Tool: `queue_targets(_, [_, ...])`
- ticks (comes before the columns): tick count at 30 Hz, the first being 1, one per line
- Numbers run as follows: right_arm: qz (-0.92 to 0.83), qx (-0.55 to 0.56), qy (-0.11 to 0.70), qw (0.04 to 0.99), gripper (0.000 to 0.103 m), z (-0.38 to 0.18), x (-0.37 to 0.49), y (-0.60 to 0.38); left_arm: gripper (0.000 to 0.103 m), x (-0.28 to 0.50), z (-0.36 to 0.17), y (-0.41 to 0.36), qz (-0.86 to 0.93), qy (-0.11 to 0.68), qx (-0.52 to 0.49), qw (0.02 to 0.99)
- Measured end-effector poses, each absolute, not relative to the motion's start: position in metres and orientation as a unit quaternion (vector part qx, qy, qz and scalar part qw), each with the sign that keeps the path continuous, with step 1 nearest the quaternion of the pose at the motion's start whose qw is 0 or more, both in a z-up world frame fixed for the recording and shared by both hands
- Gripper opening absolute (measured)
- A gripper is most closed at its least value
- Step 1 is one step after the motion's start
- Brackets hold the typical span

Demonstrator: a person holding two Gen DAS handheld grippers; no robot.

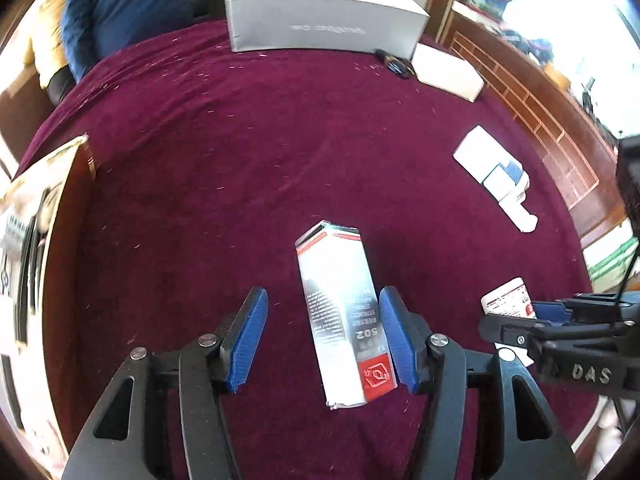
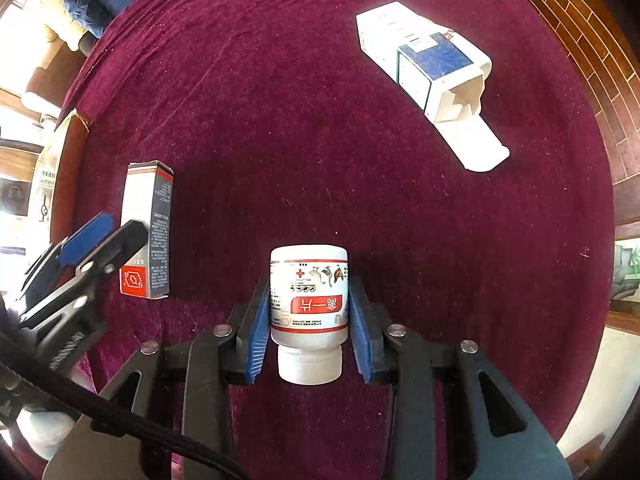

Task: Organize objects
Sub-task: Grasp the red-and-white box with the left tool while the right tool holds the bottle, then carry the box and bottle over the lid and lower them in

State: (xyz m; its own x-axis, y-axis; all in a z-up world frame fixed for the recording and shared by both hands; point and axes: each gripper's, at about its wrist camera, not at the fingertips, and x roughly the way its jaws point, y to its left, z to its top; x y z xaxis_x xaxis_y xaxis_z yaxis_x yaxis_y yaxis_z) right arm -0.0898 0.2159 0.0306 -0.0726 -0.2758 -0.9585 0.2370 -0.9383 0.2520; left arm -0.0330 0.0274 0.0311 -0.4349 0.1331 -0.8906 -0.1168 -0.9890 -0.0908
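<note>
A slim white, grey and red "502" carton (image 1: 344,312) lies on the maroon cloth between the fingers of my left gripper (image 1: 322,312). The jaws are open; the right pad touches the carton, the left pad stands apart. The carton also shows in the right wrist view (image 2: 147,232). A white pill bottle (image 2: 308,308) with a red label lies cap towards the camera between the pads of my right gripper (image 2: 308,312). The pads sit against its sides. The bottle's end shows in the left wrist view (image 1: 506,300).
An open white and blue carton (image 2: 432,64) lies at the far right, also seen in the left wrist view (image 1: 496,176). A large grey box (image 1: 320,20), a small white box (image 1: 448,72) and dark pens (image 1: 394,63) sit at the back. A cardboard box (image 1: 36,208) stands left.
</note>
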Motion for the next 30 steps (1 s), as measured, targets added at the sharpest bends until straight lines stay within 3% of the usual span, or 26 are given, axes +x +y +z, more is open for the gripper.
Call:
queue_targets(8, [-0.736, 0.654, -0.012, 0.173, 0.034, 0.03, -0.091, 0.209, 0.049, -0.036, 0.017, 0.045, 0.849, 0.025, -0.524, 0.07])
queue_targets(10, [-0.738, 0.653, -0.013, 0.171, 0.034, 0.03, -0.09, 0.21, 0.021, -0.035, 0.019, 0.044, 0.849, 0.027, -0.523, 0.076])
queue_targets(18, [-0.747, 0.645, 0.002, 0.161, 0.034, 0.032, -0.086, 0.204, 0.022, -0.021, 0.039, 0.008, 0.842, -0.049, -0.53, 0.091])
queue_targets(26, [-0.761, 0.63, 0.045, 0.146, 0.037, 0.031, -0.082, 0.193, 0.022, 0.013, 0.067, -0.015, 0.857, -0.063, -0.506, 0.078])
queue_targets(30, [-0.767, 0.624, 0.028, 0.15, 0.033, 0.035, -0.081, 0.195, 0.022, 0.027, 0.074, -0.034, 0.858, -0.077, -0.502, 0.072])
